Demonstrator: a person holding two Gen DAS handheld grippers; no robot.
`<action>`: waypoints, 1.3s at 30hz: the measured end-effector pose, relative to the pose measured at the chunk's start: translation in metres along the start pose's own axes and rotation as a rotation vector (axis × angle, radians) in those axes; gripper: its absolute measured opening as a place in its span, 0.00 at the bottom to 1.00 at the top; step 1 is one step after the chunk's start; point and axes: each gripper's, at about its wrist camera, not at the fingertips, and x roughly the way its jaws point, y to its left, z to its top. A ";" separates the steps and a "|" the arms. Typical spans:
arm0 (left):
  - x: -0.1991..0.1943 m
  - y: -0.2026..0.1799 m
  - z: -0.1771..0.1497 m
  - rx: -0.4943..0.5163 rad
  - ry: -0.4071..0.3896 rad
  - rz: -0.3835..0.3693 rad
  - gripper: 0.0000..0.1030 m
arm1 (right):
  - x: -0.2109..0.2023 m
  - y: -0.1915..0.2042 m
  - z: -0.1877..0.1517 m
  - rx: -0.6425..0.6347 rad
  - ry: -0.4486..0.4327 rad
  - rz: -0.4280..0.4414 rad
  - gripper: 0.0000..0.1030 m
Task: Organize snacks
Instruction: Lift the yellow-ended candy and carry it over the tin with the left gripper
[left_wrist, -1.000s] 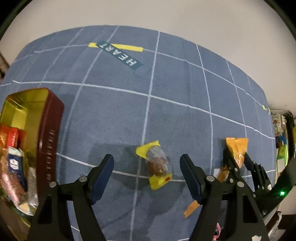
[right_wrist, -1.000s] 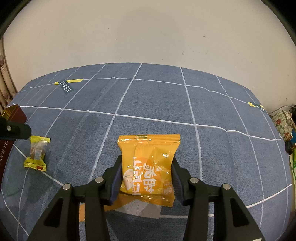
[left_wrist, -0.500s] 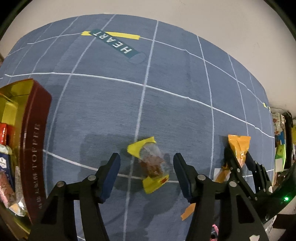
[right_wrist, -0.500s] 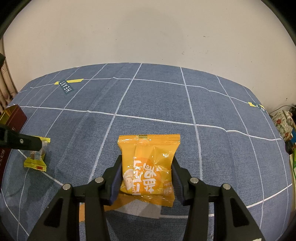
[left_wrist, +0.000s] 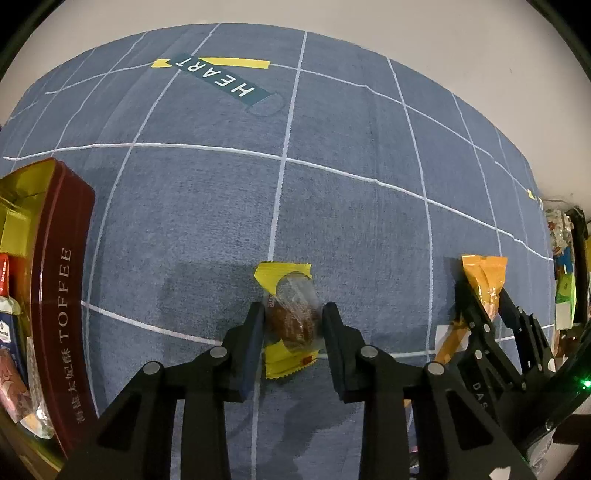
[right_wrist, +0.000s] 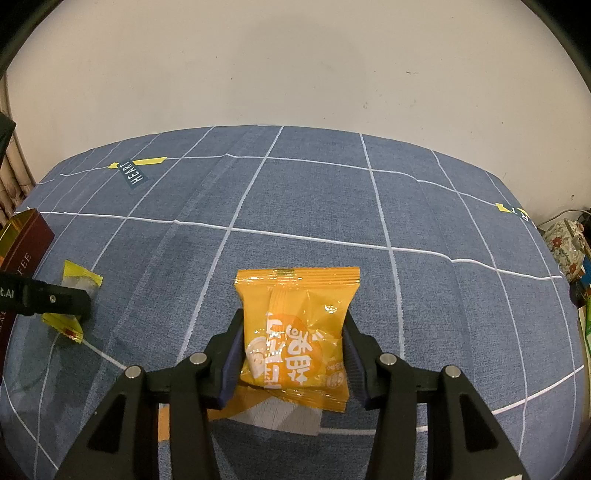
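Between the left claw, a yellow-wrapped candy seems pinched; the right claw grips an orange packet, half hidden.

A blue checked cloth spreads below a white wall; a "HEART" label sits at eleven o'clock.

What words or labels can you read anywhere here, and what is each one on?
"HEART": dark label on the blue cloth.
"TOFFEE": side of the red tin; Chinese characters below it are too blurred.
"DAS": right gripper, cut off.
Orange packet: white Chinese characters, unreadable.
Yellow candy: print too small.
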 end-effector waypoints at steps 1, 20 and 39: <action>0.001 -0.002 0.000 0.004 -0.002 0.002 0.27 | 0.000 0.000 0.000 0.000 0.000 0.000 0.48; -0.017 -0.006 -0.020 0.063 -0.035 0.020 0.27 | 0.000 0.000 0.000 0.000 0.000 0.001 0.48; -0.086 0.013 -0.033 0.121 -0.171 0.071 0.27 | 0.000 0.000 0.001 0.001 0.001 0.003 0.48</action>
